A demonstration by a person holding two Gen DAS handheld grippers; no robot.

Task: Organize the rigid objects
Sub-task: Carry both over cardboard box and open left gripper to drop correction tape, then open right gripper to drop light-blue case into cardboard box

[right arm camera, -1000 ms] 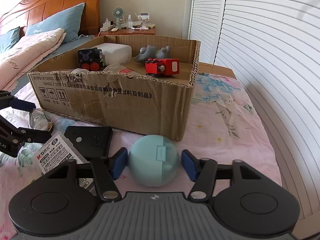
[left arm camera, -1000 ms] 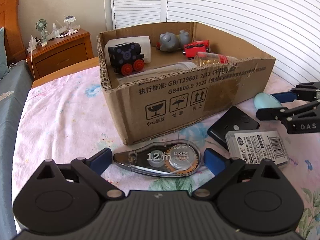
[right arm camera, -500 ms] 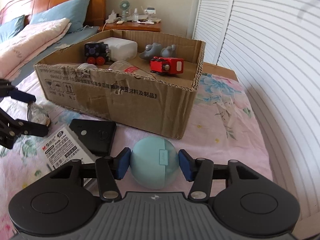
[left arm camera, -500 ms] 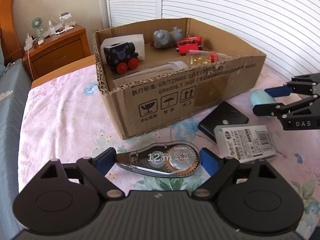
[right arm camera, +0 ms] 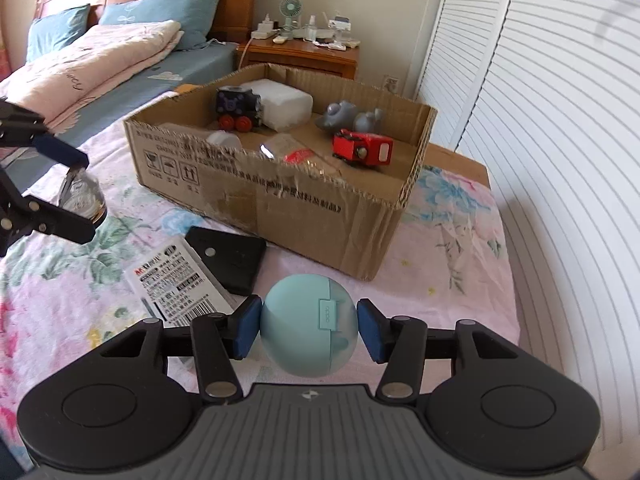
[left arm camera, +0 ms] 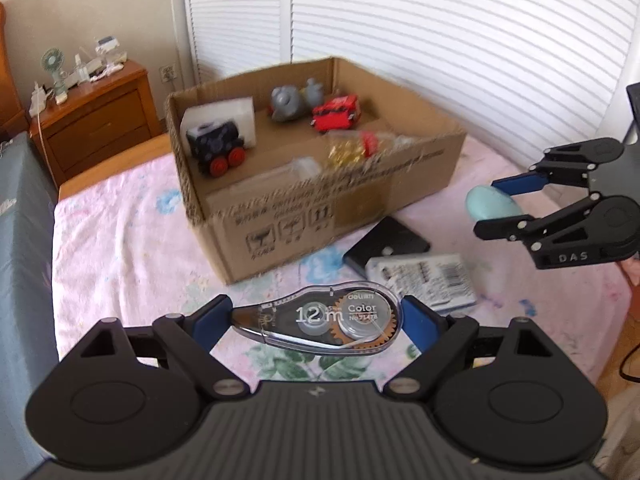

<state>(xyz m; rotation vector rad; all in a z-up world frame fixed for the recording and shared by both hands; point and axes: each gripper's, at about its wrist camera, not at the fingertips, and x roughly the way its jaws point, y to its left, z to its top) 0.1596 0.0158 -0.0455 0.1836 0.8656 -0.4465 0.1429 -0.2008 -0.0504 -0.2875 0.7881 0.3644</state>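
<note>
Tape dispenser [left arm camera: 320, 319] clamped between left tongs [left arm camera: 316, 318].

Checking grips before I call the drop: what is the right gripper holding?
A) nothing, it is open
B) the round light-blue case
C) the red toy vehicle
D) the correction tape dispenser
B: the right gripper has its blue pads against both sides of the round light-blue case, lifted above the bedspread.

1. You work in bright daylight, strongest off the white louvred doors [left arm camera: 440, 40].
2. Your left wrist view smears the cardboard box [left arm camera: 320, 208] with motion blur; the right wrist view stays sharper.
3. Fisheye distortion bends edges, corners darken.
</note>
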